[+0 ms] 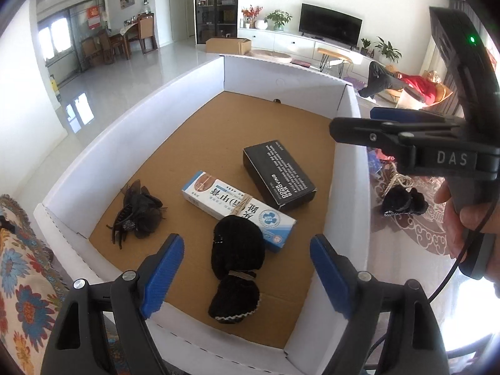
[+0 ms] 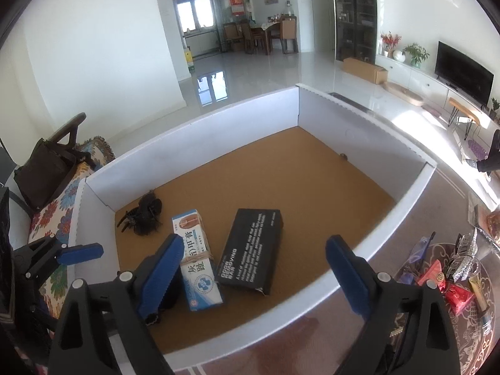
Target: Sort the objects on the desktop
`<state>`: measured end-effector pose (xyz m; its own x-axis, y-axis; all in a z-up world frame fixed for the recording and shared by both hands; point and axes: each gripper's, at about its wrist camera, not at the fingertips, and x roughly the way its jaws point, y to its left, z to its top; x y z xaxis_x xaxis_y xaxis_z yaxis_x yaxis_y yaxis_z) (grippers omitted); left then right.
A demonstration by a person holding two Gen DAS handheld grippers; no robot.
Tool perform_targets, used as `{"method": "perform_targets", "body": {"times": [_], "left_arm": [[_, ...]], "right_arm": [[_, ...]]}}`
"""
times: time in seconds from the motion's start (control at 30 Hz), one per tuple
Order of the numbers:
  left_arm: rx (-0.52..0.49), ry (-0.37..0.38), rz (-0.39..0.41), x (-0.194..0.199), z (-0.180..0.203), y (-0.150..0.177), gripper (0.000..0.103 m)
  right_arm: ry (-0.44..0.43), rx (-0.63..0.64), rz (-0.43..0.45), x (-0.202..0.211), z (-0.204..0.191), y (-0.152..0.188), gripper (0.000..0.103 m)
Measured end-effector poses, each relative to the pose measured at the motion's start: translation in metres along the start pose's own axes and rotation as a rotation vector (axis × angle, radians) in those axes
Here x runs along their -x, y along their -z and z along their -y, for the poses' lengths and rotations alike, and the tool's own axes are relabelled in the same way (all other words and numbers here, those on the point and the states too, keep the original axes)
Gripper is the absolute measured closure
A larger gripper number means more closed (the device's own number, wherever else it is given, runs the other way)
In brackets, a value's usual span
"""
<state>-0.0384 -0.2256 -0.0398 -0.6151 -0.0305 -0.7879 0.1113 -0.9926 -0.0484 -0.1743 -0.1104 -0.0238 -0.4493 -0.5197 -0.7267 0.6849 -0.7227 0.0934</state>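
Bkgd: a TV (image 1: 329, 28) sits on a long white cabinet (image 1: 290, 42) w/ potted plants (image 1: 278, 18) and red flowers (image 1: 251, 14) to its left, and a cardboard carton (image 1: 228, 45) lies on the glossy floor (image 1: 140, 72) in front. A dining table w/ chairs (image 2: 275, 36) stands at the far end near the windows (image 2: 195, 14), and a dark glass-door shelf unit (image 1: 216, 3) is against the wall. A floral cloth (image 1: 22, 268) lies just left of the white box, a dark bag (image 2: 43, 175) rests on it further back, and a person in red (image 1: 415, 84) reclines on a chair at right.
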Motion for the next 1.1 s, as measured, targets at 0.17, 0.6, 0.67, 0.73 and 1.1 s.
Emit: {"method": "perform_targets", "body": {"times": [0.17,0.6,0.67,0.73,1.1], "left_arm": [[-0.082,0.098,0.042,0.024,0.060,-0.003,0.021],[-0.300,0.241,-0.123,-0.060,0.225,0.047,0.009],[-0.317,0.215,-0.145,-0.078,0.232,0.053,0.009],[-0.315,0.199,-0.153,-0.092,0.234,0.056,0.009],[-0.315,0.171,-0.062,-0.098,0.236,0.055,0.000]], "right_arm": [[0.123,-0.016,0.063,0.074,0.046,0.050,0.001],[0.510,-0.340,-0.126,0.122,0.178,0.242,0.000],[0.524,-0.370,-0.123,0.123,0.186,0.253,0.000],[0.543,-0.379,-0.125,0.120,0.188,0.260,0.000],[0.587,-0.350,-0.114,0.112,0.179,0.266,0.000]]}}
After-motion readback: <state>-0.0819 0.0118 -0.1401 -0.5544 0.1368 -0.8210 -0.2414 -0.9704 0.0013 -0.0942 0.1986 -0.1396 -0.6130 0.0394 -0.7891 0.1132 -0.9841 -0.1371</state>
